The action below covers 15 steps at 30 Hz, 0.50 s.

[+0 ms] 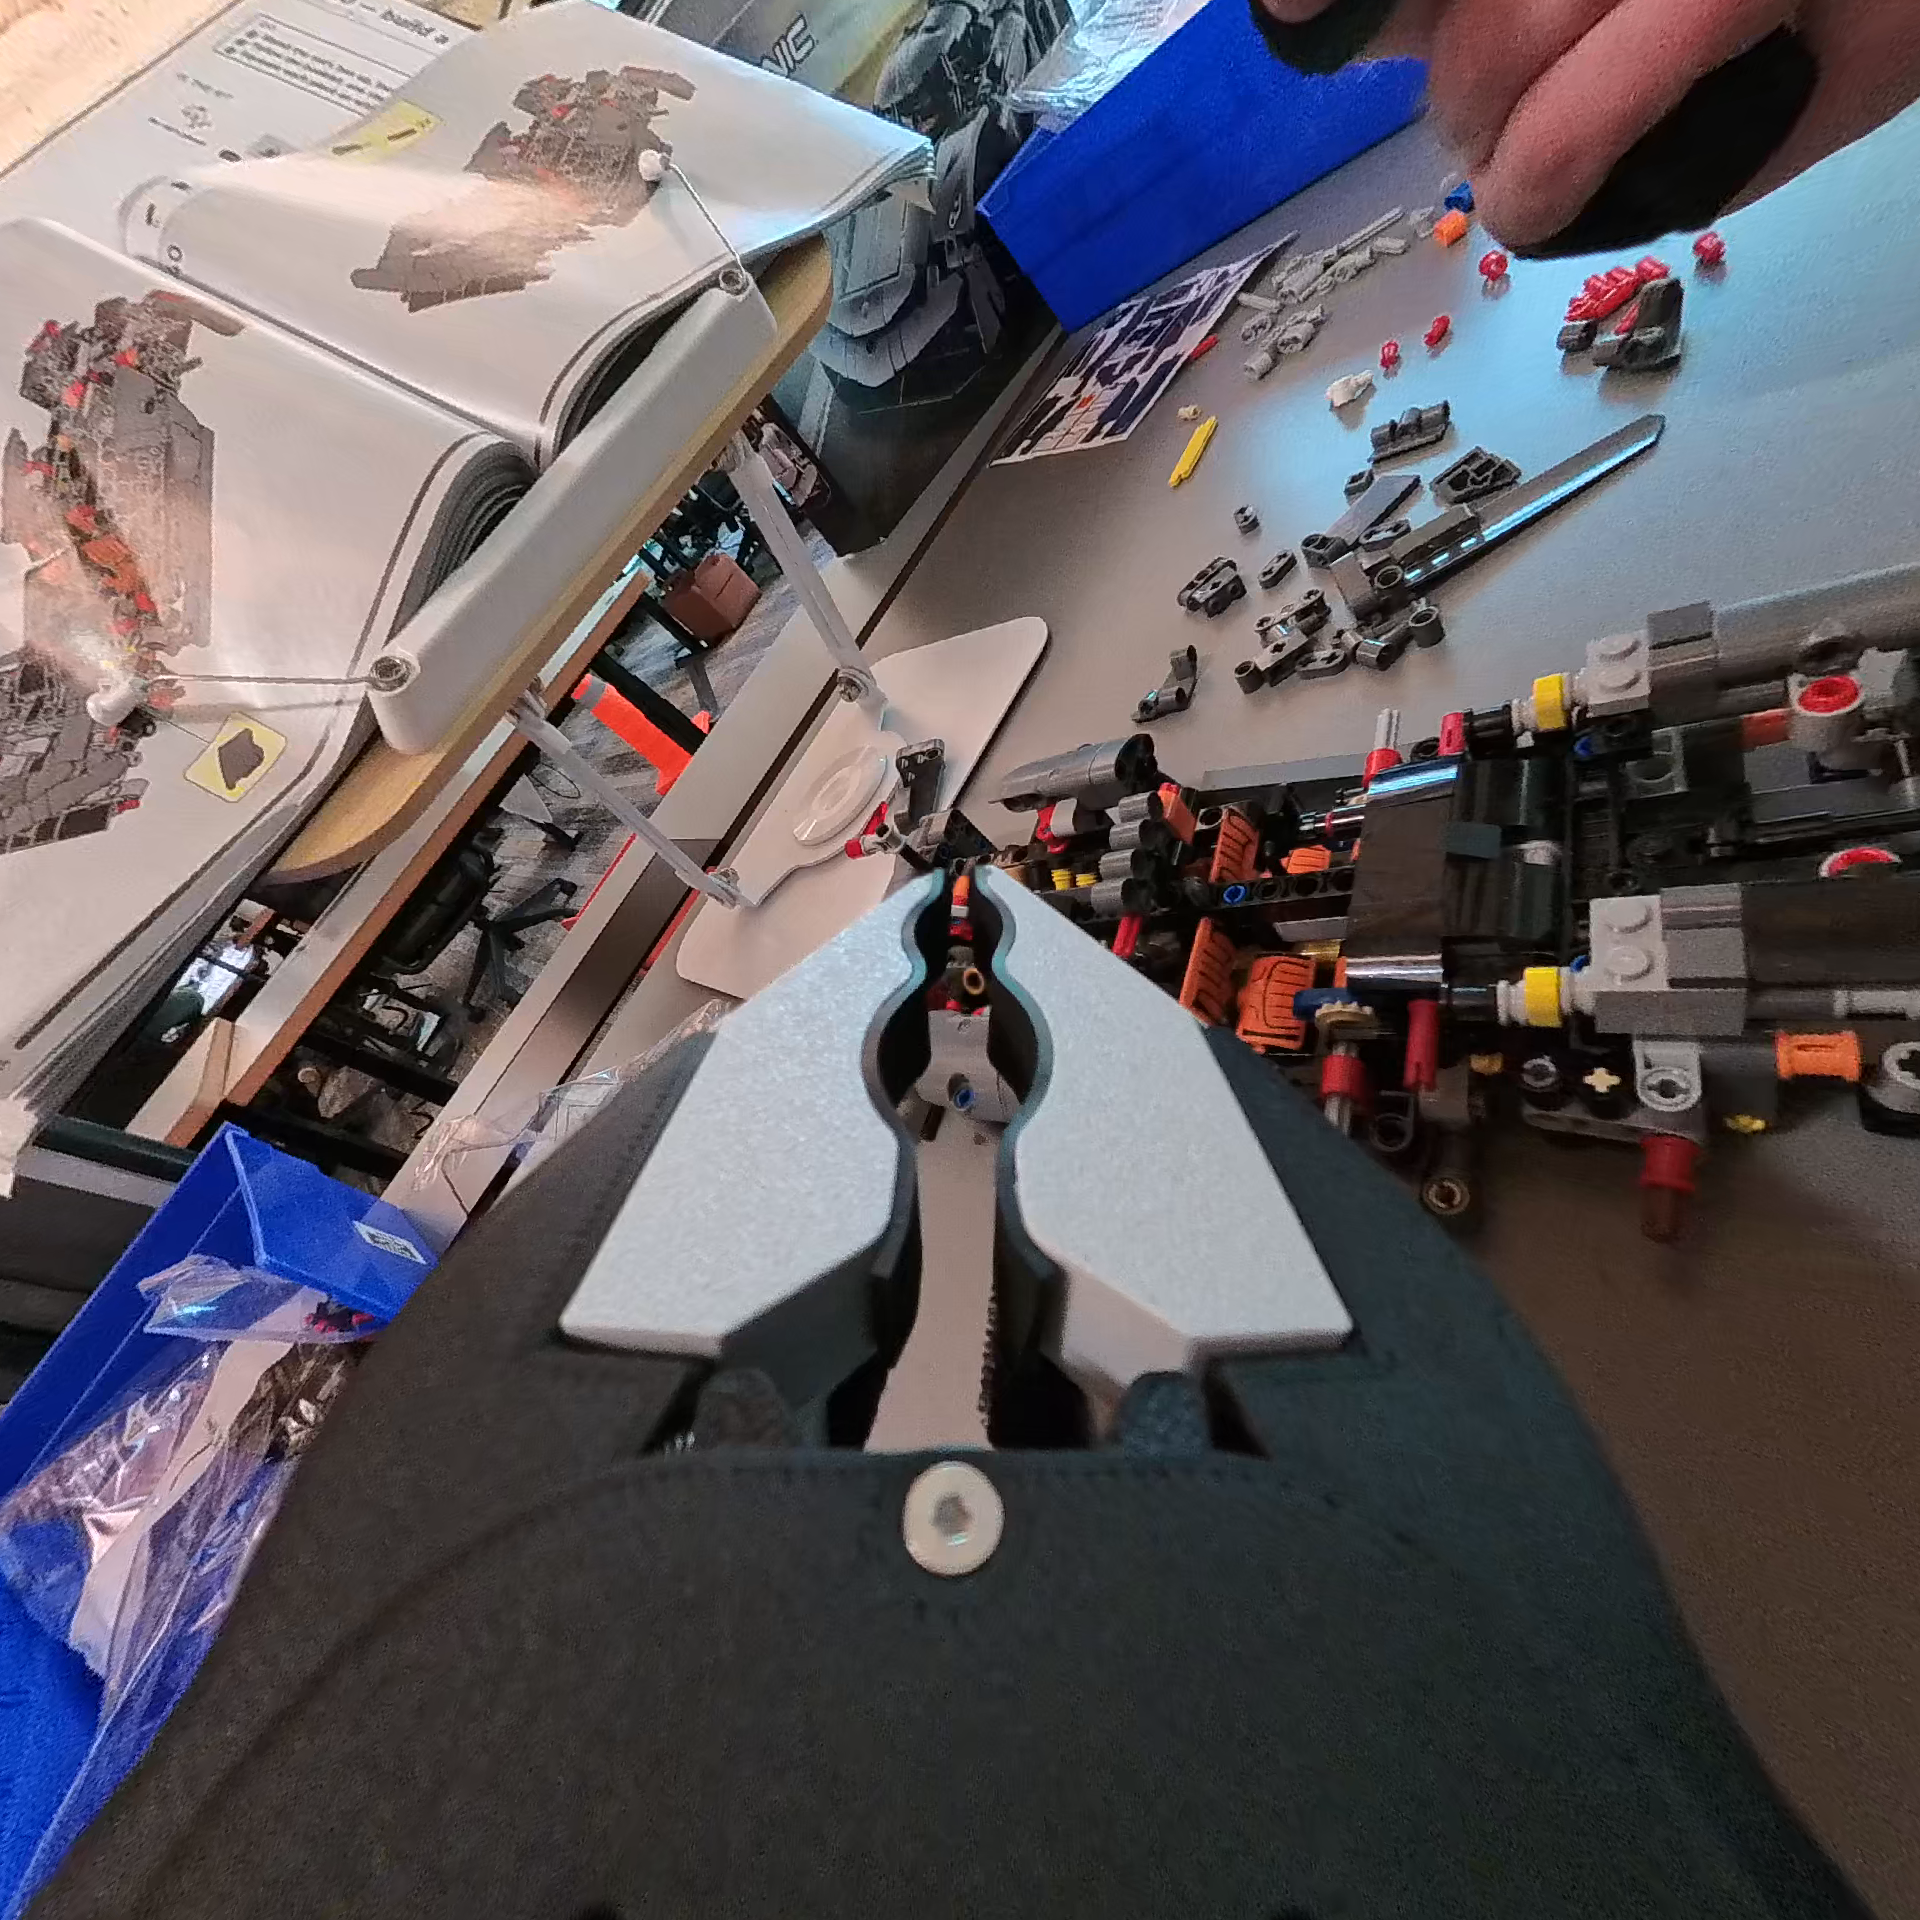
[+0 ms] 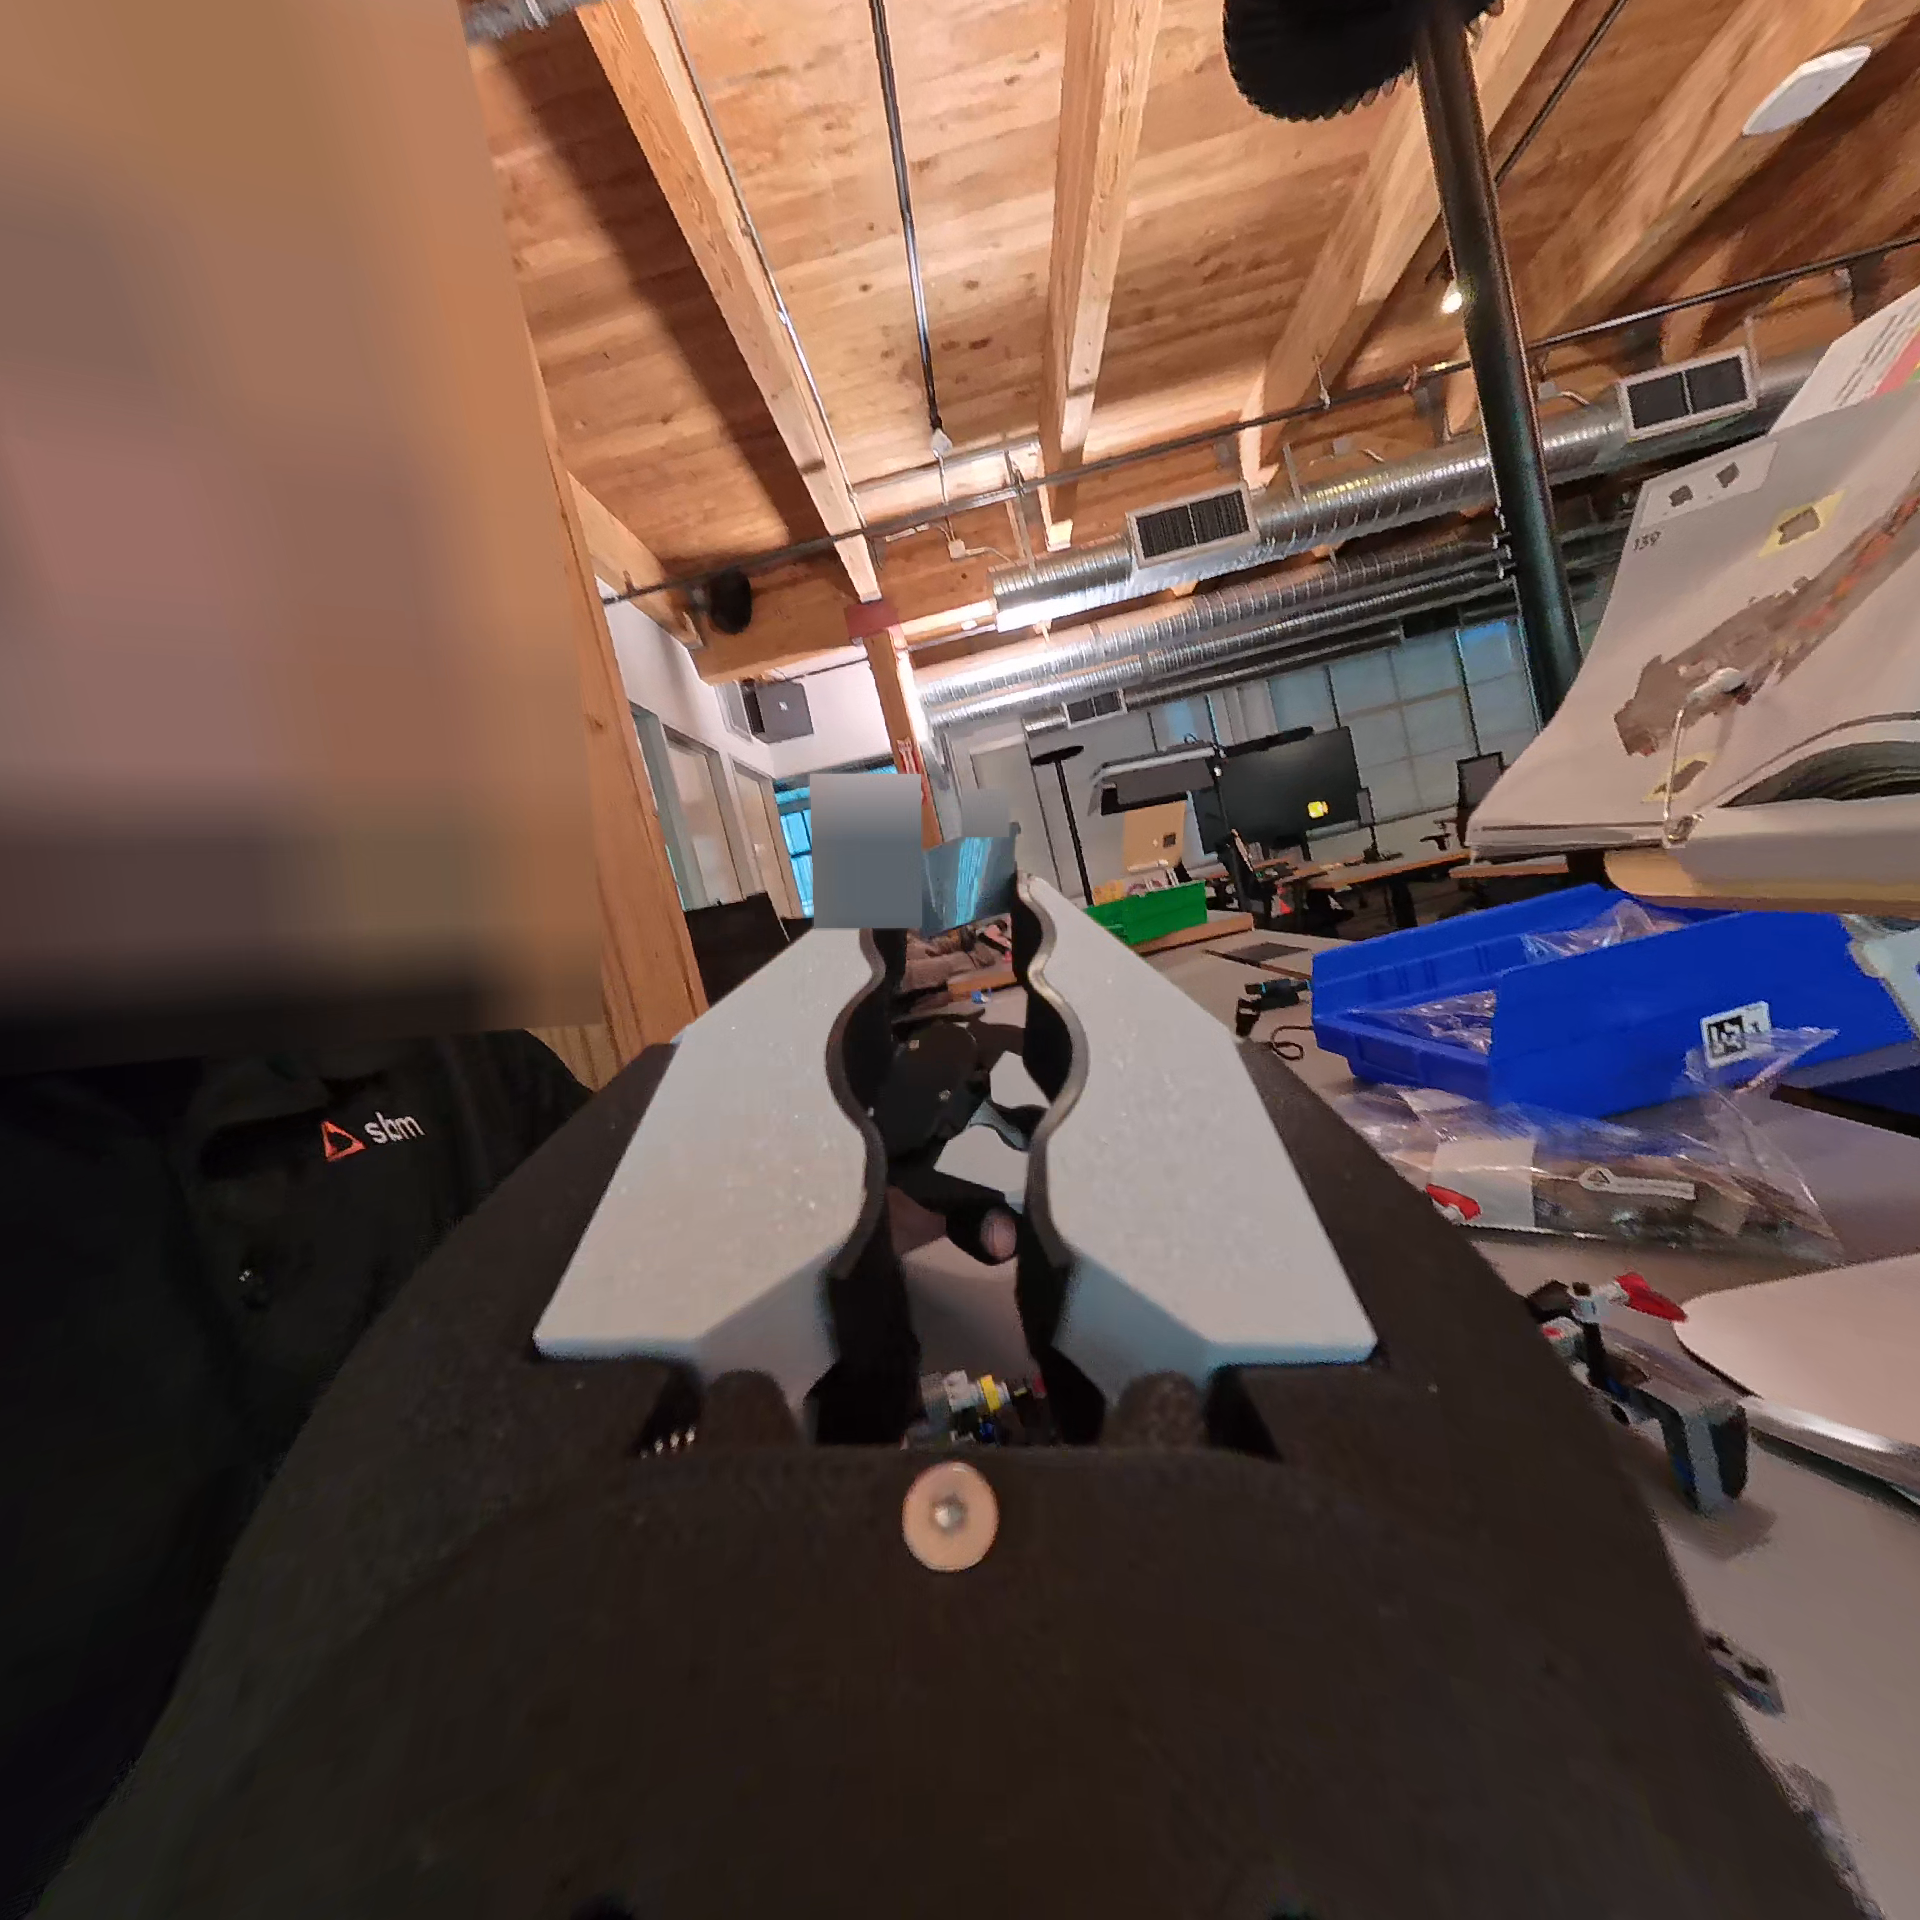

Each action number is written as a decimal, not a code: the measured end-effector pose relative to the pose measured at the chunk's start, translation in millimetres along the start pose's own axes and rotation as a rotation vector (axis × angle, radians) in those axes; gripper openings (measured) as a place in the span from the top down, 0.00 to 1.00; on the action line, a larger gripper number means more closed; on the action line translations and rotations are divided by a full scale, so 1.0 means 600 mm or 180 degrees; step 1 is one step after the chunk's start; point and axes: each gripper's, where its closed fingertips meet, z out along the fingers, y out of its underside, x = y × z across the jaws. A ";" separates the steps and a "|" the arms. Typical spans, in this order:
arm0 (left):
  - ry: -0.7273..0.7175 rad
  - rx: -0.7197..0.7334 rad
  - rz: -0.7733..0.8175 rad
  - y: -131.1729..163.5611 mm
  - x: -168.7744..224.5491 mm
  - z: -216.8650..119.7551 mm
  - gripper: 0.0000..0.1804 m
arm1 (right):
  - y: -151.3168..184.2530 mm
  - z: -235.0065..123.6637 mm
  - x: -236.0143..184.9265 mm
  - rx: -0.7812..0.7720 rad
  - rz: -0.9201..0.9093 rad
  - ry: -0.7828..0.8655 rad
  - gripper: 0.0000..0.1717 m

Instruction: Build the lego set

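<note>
While my left tongs point(image 1: 961, 896) are pressed almost together, their tips sit right at the near edge of the half-built brick model point(image 1: 1455, 904). A sliver of orange shows in the slit, and I cannot tell whether it is pinched or lies behind. Just beyond stands the white book stand point(image 1: 935, 707) holding the open instruction book point(image 1: 343, 447), its pages printed with pictures and text. Farther off lie loose grey and red parts point(image 1: 1340, 613), a sticker sheet point(image 1: 1132, 374) and a hand point(image 1: 1621, 114) above them.

My right tongs point(image 2: 951, 904) are lifted off the table and stand a little apart. A shiny blue-grey plate point(image 2: 971, 883) sits across the tips and touches the right fingertip point(image 2: 1029, 899); the left tip is covered. To the right, a blue bin point(image 2: 1600, 1029) carries a black-and-white square tag point(image 2: 1733, 1034), with clear bags point(image 2: 1621, 1174) in front. At the left, a dark top point(image 2: 208, 1247) bears a small logo.
</note>
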 end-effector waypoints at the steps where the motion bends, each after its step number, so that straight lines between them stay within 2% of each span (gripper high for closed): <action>1: 0.0008 0.0001 -0.0007 0.001 0.001 0.000 0.99 | 0.004 0.001 0.001 -0.0044 -0.0023 0.0018 0.91; 15: 0.0009 0.0175 -0.0306 -0.021 -0.011 -0.011 0.99 | 0.075 0.028 0.012 -0.0842 -0.0662 0.0367 0.90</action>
